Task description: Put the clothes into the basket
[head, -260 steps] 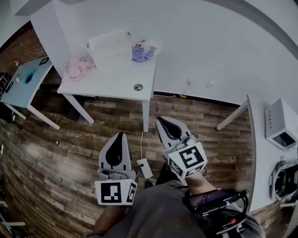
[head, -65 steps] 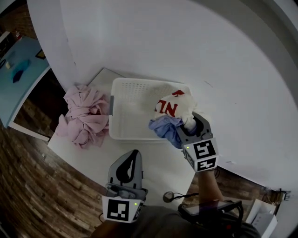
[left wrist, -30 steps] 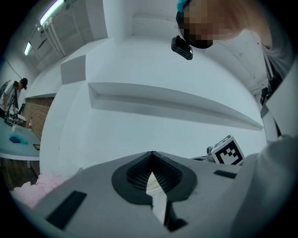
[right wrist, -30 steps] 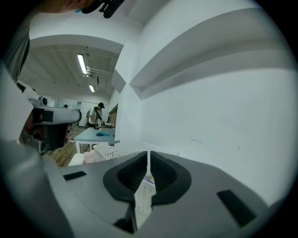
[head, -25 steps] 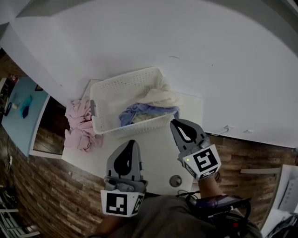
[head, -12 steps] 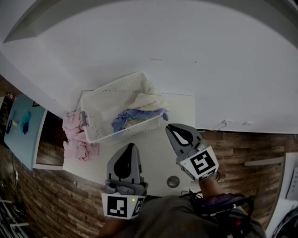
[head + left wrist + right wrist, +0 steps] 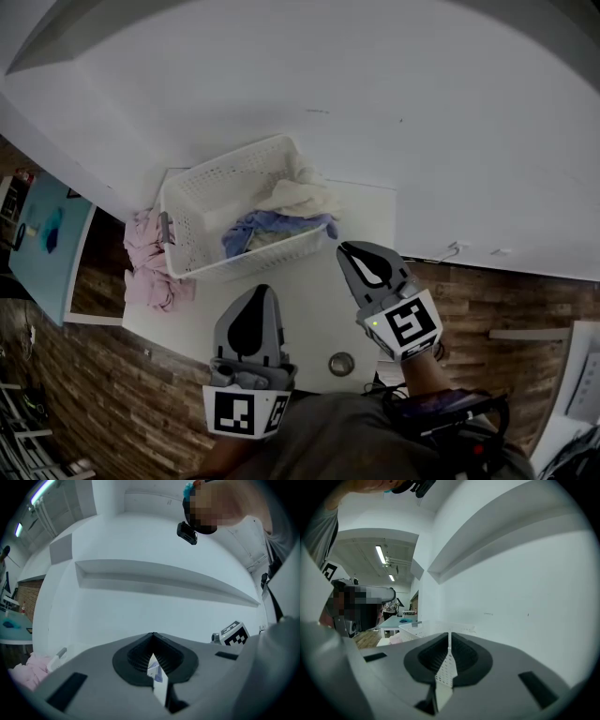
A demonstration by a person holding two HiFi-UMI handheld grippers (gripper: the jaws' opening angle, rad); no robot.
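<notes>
Looking down from the head view, we see the white basket [image 7: 217, 178] standing on the white table [image 7: 300, 314] by the wall, with a blue garment [image 7: 267, 225] and a cream garment [image 7: 302, 192] lying inside it, the blue one reaching the near right rim. A heap of pink clothes [image 7: 148, 267] lies outside, on the table just beside the basket's left end. We hold both grippers over the near part of the table, pointing towards the basket: the left gripper [image 7: 260, 295] short of its near wall, the right gripper [image 7: 347, 251] near its right corner, close to the blue cloth but not touching it. In each gripper's own view the jaws are pressed together with nothing between them — only a thin sliver of background shows along the seam. A round grommet [image 7: 340, 363] sits in the table between the two grippers.
</notes>
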